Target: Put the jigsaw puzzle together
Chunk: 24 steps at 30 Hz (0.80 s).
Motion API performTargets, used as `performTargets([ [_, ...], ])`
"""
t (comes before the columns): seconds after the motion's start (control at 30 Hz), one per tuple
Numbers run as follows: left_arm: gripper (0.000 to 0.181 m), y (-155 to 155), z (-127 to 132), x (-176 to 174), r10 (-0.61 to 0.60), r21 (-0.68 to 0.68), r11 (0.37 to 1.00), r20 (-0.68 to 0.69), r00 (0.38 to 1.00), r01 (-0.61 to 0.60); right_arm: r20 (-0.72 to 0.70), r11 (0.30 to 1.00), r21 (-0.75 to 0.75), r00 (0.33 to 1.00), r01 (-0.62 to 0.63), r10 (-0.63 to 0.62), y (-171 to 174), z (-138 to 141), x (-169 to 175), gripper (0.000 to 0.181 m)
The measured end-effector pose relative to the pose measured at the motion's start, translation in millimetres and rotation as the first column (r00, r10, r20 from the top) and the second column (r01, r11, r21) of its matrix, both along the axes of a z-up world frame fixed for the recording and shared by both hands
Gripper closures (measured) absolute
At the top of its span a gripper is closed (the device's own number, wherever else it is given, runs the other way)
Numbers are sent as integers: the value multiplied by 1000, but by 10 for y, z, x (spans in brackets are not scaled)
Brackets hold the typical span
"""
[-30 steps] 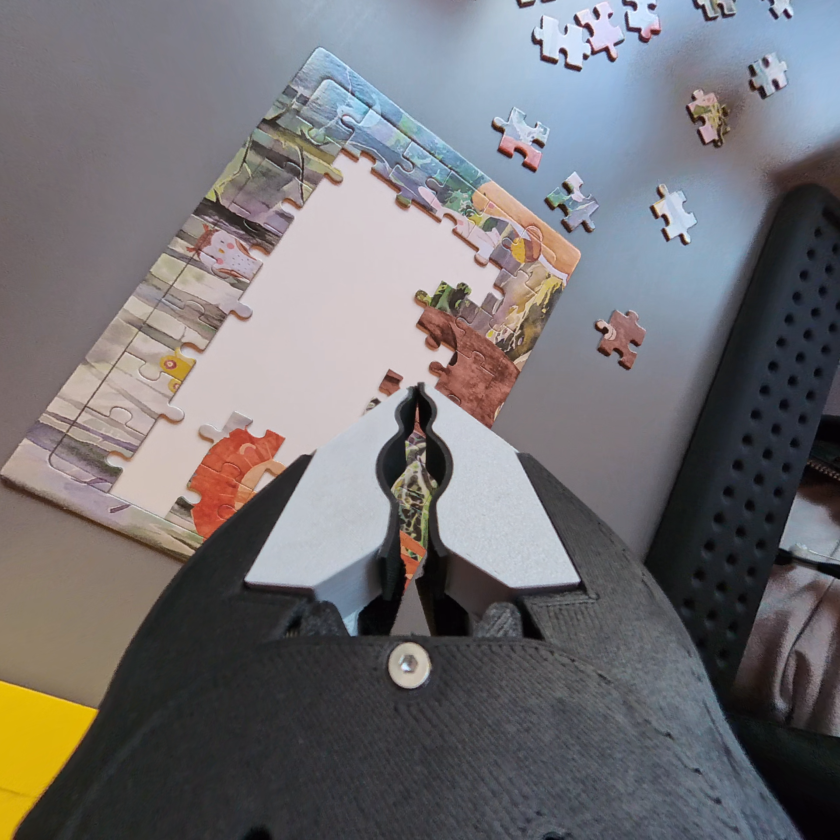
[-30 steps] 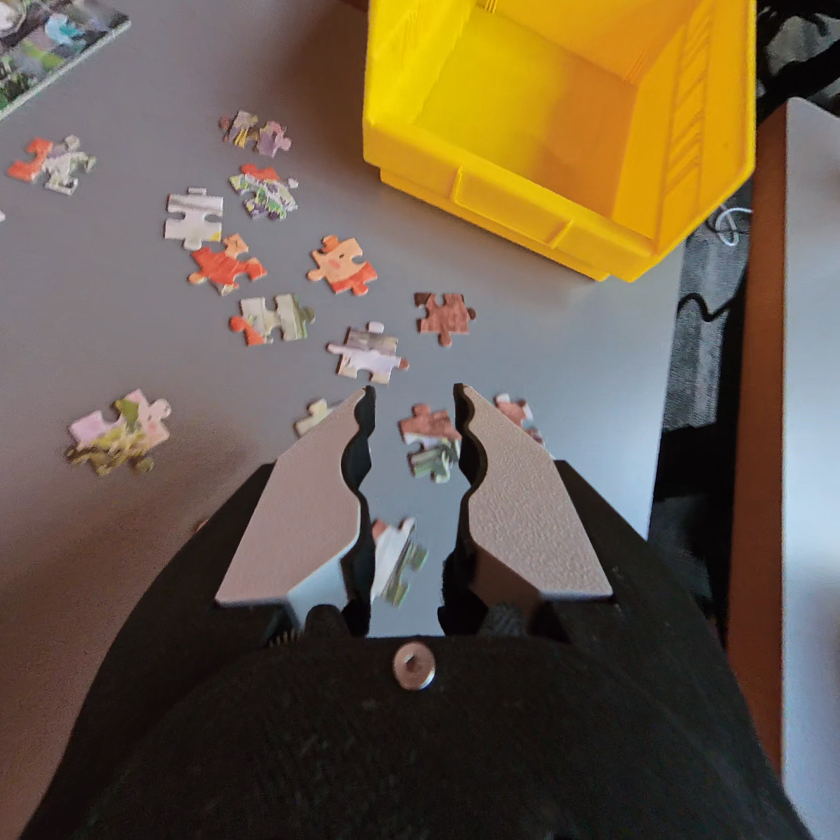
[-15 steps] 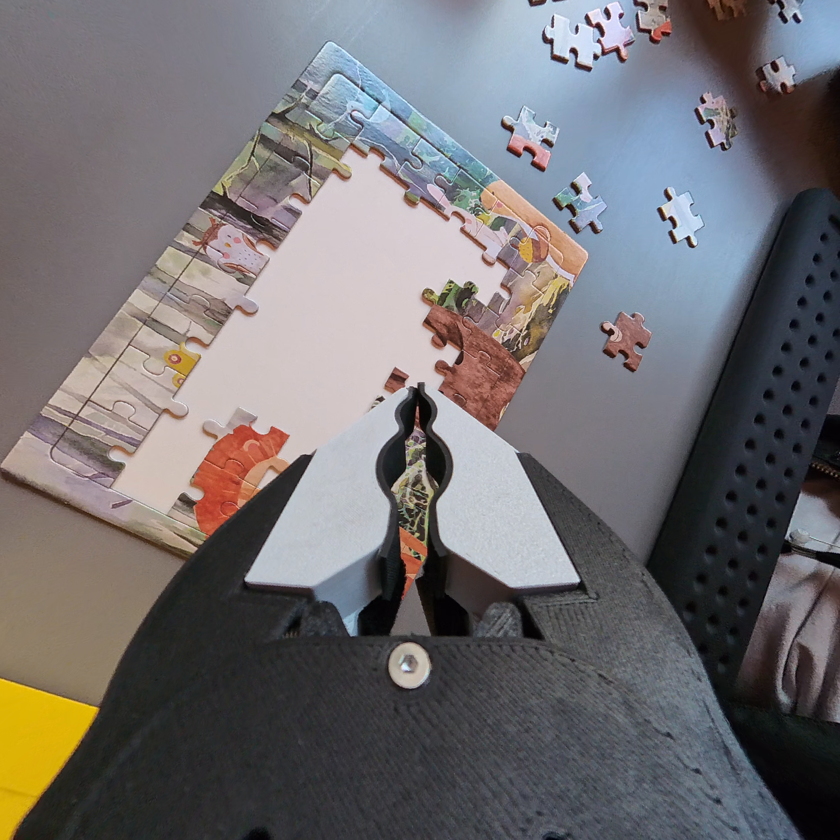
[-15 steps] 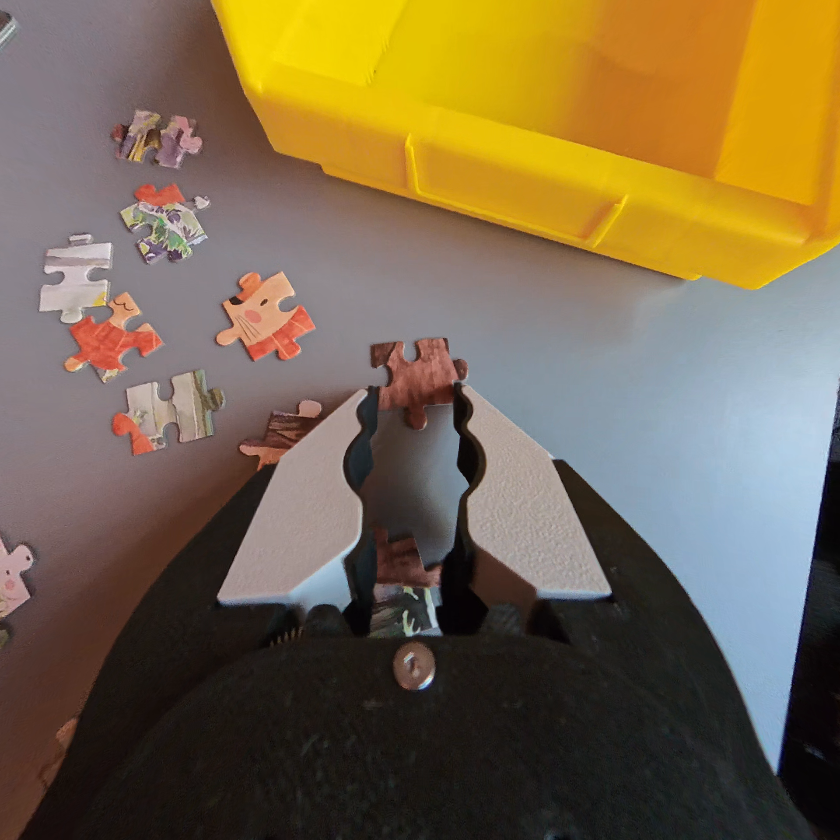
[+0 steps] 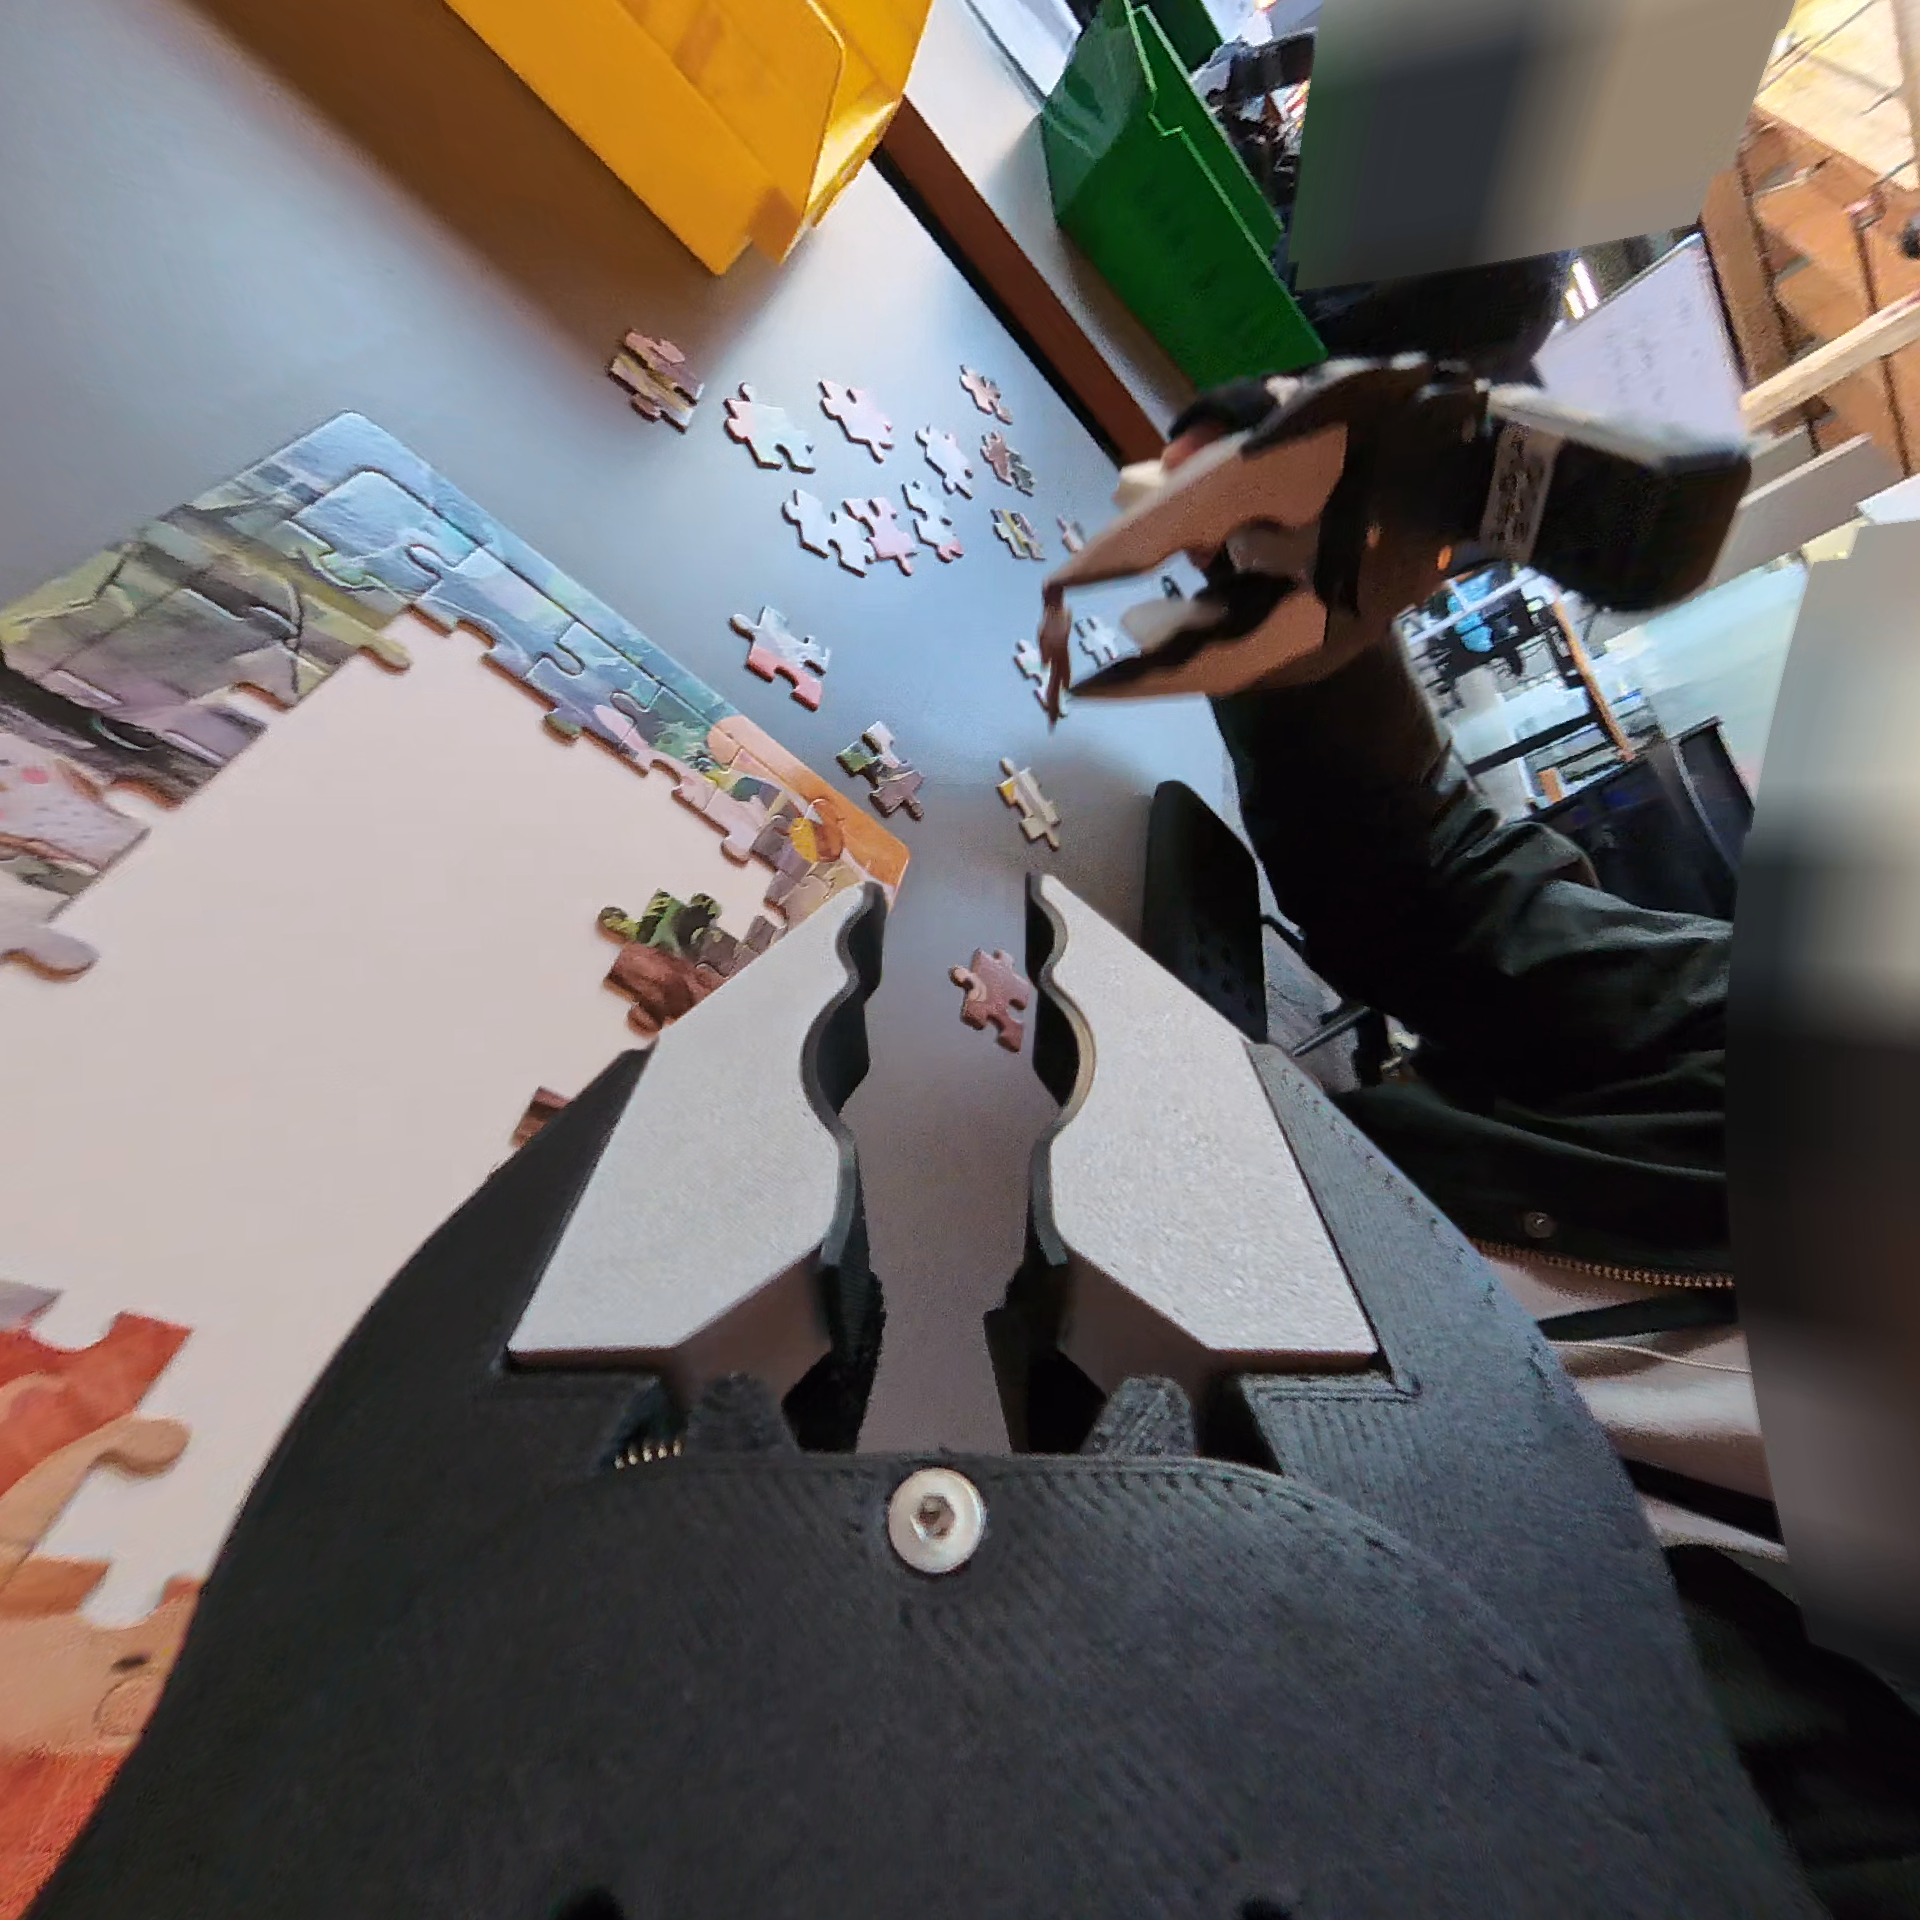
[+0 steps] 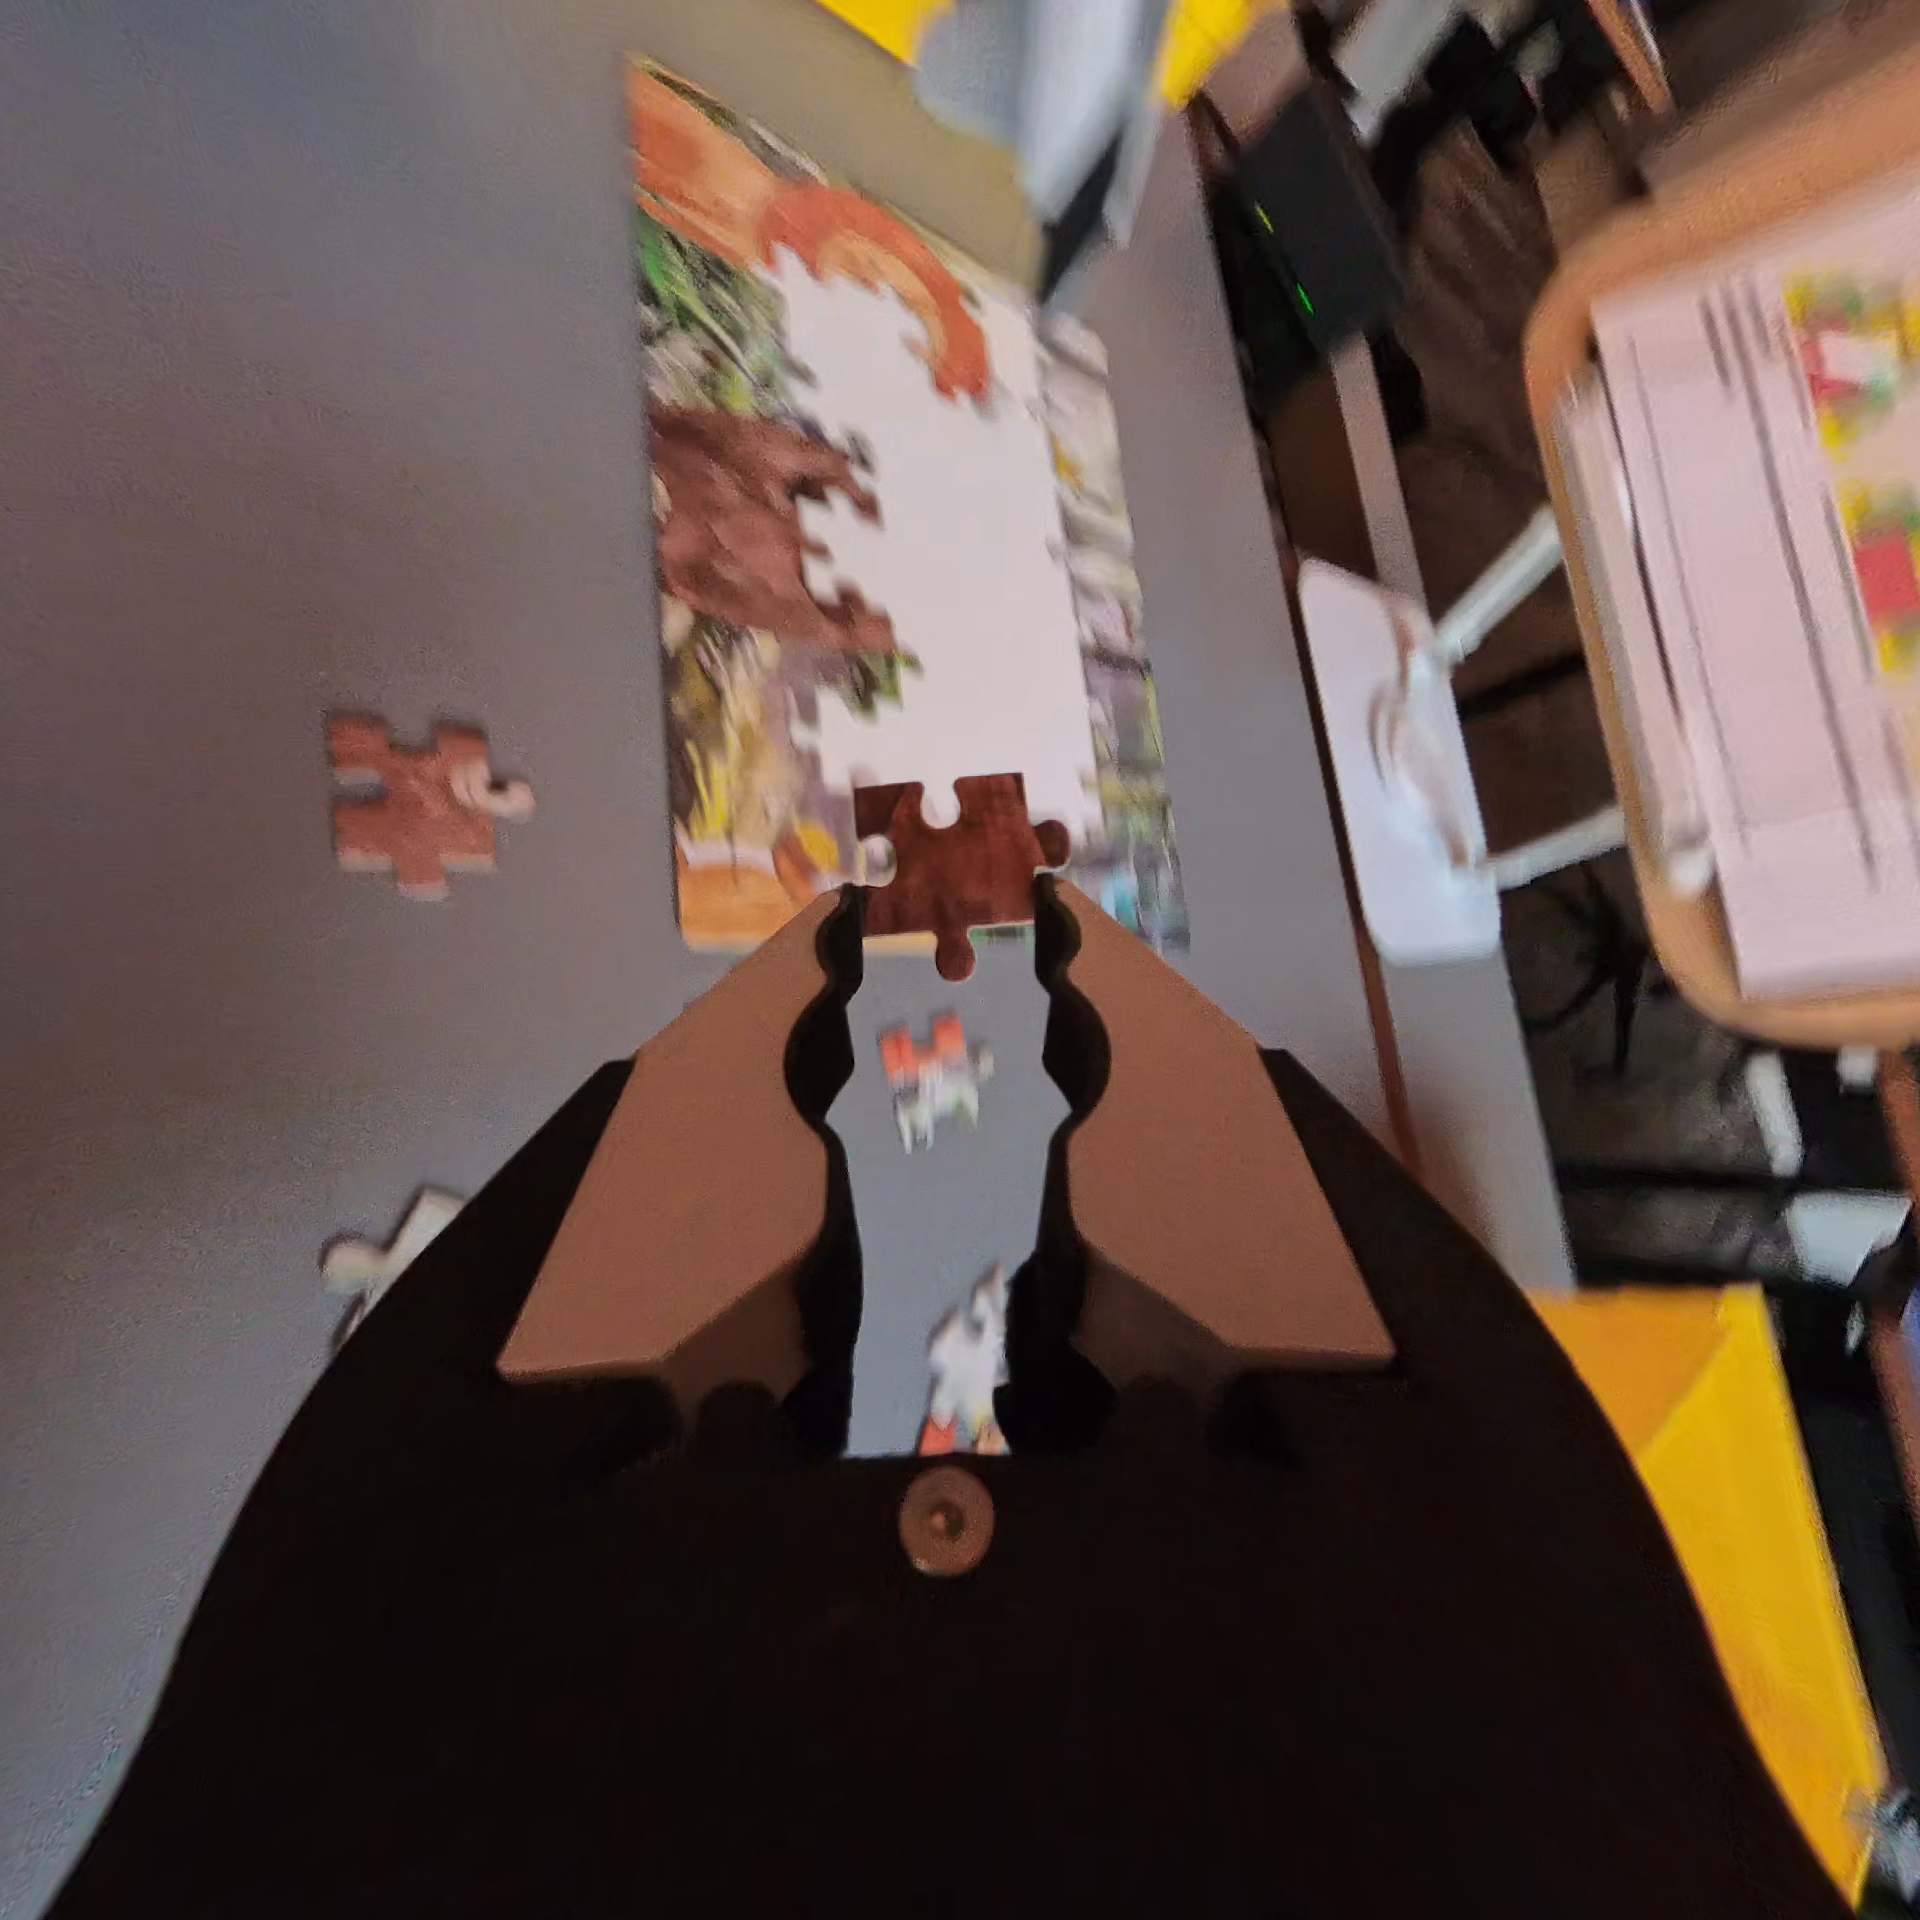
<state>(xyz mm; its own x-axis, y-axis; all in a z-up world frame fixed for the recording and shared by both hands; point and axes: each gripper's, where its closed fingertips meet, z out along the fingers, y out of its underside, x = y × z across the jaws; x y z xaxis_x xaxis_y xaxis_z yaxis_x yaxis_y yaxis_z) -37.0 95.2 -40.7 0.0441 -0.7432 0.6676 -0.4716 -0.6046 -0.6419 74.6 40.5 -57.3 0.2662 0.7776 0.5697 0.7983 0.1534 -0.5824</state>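
Your left claw (image 5: 951, 904) is open and empty now. A moment ago it was pinching a green and orange piece over the puzzle board (image 5: 312, 883); that piece is gone from the claw, and you cannot tell from here where it landed. The claw sits low by the board's near corner, with a loose brown piece (image 5: 992, 985) on the grey worktop (image 5: 312, 312) between its fingers.

Your right claw (image 6: 948, 896) was open over the loose pieces a moment ago. Now it is clamped on a brown puzzle piece (image 6: 956, 862), lifted off the worktop and pointed at the board (image 6: 935, 582). The view is blurry, so it seems to be moving fast. It likely belongs by the brown patch (image 6: 748, 520) already set in the board. Many loose pieces (image 5: 862, 520) wait near the yellow bin (image 5: 665, 104).
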Motion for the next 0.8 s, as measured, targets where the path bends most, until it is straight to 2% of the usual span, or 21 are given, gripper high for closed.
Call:
performTargets([
  [0.1, 155, -67, -30, 17, -32, -39, 999, -2, 999, 32, 63, 992, 18, 991, -121, 120, 96, -24, -567, 149],
  [0.23, 156, 10, -131, -55, -7, -26, 1000, -57, 998, 5, 30, 982, -59, 983, -181, 183, 260, -112, -943, 149],
  [0.37, 158, 140, -306, -152, 32, -31, 999, -127, 991, -36, 21, 973, -112, 979, -201, 204, 375, -194, -1141, 149],
  [0.43, 160, 194, -389, -184, 45, -43, 998, -150, 988, -52, 32, 972, -162, 984, -170, 178, 452, -290, -1178, 149],
  [0.6, 161, 212, -447, -188, 30, -115, 992, -127, 991, -45, 29, 962, -174, 976, -208, 216, 519, -413, -1348, 148],
  [0.7, 161, 214, -468, -207, 22, -127, 991, -129, 991, -39, 1, 972, -144, 983, -183, 185, 618, -352, -1368, 148],
  [0.8, 161, 265, -472, -216, 47, -138, 988, -123, 991, -64, -66, 990, -93, 993, -107, 101, 783, -247, -1303, 149],
])
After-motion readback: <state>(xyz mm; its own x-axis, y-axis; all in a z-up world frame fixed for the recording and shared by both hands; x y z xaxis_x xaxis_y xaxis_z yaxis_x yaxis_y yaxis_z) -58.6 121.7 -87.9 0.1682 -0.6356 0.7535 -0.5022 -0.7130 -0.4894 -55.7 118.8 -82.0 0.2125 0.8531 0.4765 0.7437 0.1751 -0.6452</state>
